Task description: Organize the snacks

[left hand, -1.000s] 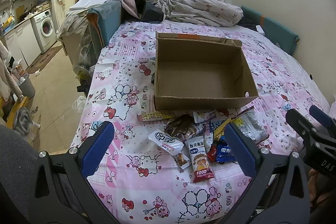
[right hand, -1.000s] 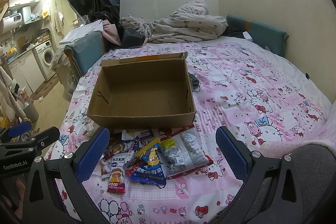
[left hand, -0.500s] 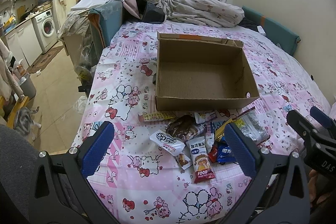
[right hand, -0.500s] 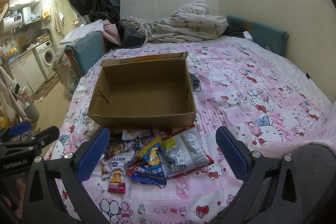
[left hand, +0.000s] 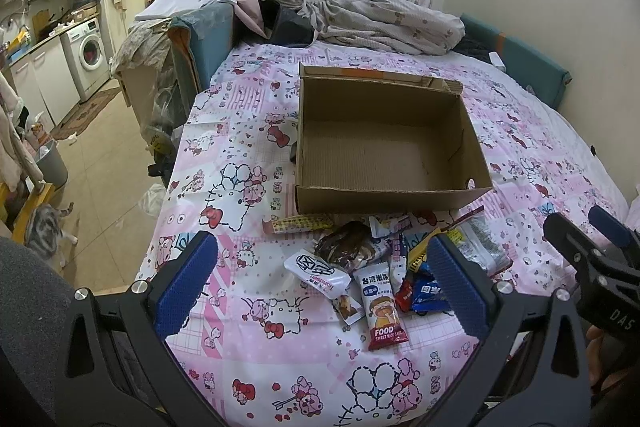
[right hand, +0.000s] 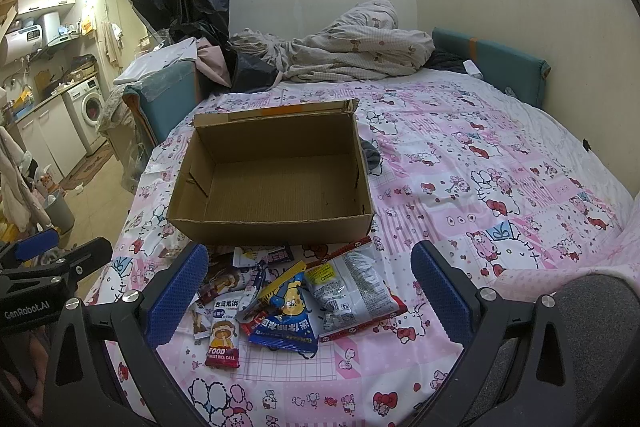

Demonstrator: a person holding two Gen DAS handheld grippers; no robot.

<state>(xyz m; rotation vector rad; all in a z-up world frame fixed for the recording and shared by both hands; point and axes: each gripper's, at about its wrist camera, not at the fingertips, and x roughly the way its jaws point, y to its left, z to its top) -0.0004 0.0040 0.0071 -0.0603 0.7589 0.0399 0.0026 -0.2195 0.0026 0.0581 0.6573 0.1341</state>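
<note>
An empty open cardboard box (left hand: 384, 151) (right hand: 276, 187) sits on the pink patterned bed. A pile of snack packets lies just in front of it: a "FOOD" rice cake bar (left hand: 382, 307) (right hand: 224, 331), a white packet (left hand: 316, 269), a brown packet (left hand: 344, 247), a blue packet (right hand: 286, 315) and a large grey-white bag (right hand: 348, 291). My left gripper (left hand: 320, 283) is open and empty, hovering above the pile. My right gripper (right hand: 308, 295) is open and empty, also above the pile.
A crumpled duvet (left hand: 384, 15) lies at the head of the bed. The bed's left edge drops to a tiled floor (left hand: 100, 163) with a cat (left hand: 44, 231), a bin and a washing machine (left hand: 90, 55). A dark cloth (right hand: 370, 155) lies right of the box.
Both views shifted very slightly; the left gripper drifted a little. Box and snacks have not moved. Both grippers stay open.
</note>
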